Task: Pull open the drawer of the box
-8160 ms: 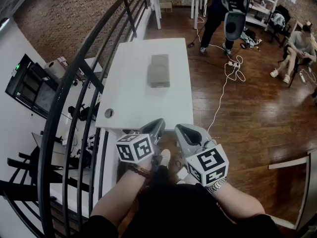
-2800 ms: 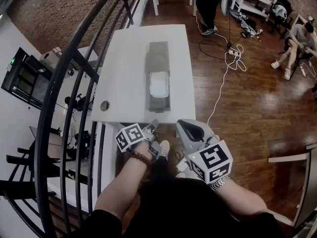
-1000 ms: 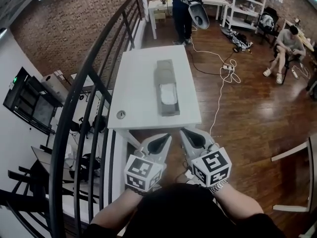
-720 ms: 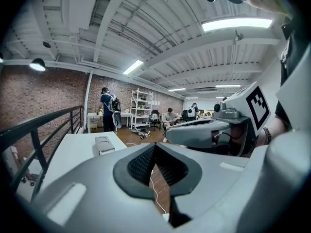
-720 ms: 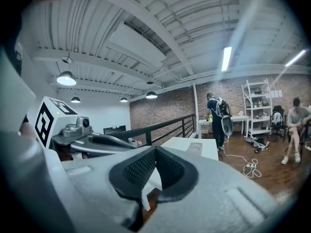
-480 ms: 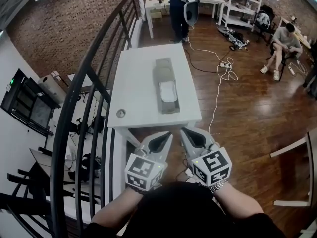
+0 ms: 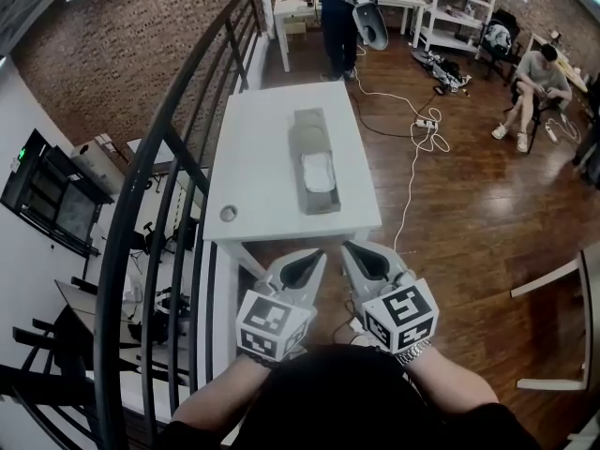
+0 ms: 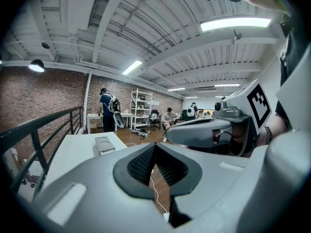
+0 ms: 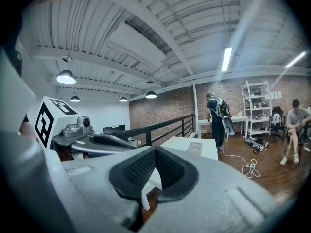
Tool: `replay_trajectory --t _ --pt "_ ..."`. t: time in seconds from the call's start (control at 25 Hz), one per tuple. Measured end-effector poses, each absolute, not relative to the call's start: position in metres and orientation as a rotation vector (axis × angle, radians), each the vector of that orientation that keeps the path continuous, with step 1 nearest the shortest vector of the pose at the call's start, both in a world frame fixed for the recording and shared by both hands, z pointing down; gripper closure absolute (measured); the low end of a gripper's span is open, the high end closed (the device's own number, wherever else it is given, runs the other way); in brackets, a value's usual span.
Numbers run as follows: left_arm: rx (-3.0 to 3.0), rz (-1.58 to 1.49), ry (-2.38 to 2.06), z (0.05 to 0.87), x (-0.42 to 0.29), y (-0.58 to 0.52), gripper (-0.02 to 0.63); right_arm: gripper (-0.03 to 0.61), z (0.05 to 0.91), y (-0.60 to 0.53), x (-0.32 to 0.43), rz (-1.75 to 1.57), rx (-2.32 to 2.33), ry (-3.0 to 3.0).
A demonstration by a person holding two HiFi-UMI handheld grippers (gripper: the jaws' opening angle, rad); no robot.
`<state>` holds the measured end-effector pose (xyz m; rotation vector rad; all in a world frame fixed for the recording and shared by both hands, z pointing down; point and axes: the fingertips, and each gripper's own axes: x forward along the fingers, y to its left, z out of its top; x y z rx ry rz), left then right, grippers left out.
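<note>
Your left hand-held gripper (image 7: 315,255) and right hand-held gripper (image 7: 349,249) are each pressed together and empty, side by side, just short of the counter (image 7: 258,157). On the counter, the box (image 7: 311,127) lies lengthwise, with its drawer (image 7: 319,184) drawn out toward you. A black railing (image 7: 155,157) flanks the counter on the left. A cable (image 7: 412,181) trails over the floor to the right. A person (image 7: 339,17) stands beyond.

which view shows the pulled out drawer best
The head view: it looks down into the drawer, pulled out of the box, with something white inside. The left gripper view shows the box small and low; the right gripper view shows only a sliver.
</note>
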<state>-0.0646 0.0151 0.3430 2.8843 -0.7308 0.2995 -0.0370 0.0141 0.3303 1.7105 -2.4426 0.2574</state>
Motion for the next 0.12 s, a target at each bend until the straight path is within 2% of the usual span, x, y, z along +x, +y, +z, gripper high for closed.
replay_trajectory --t 0.12 --pt "2.882 0.298 -0.735 0.3428 -0.0654 0.0141 0.597 0.589 0.3305 0.0140 -0.0373 0.258 1.709 -2.442"
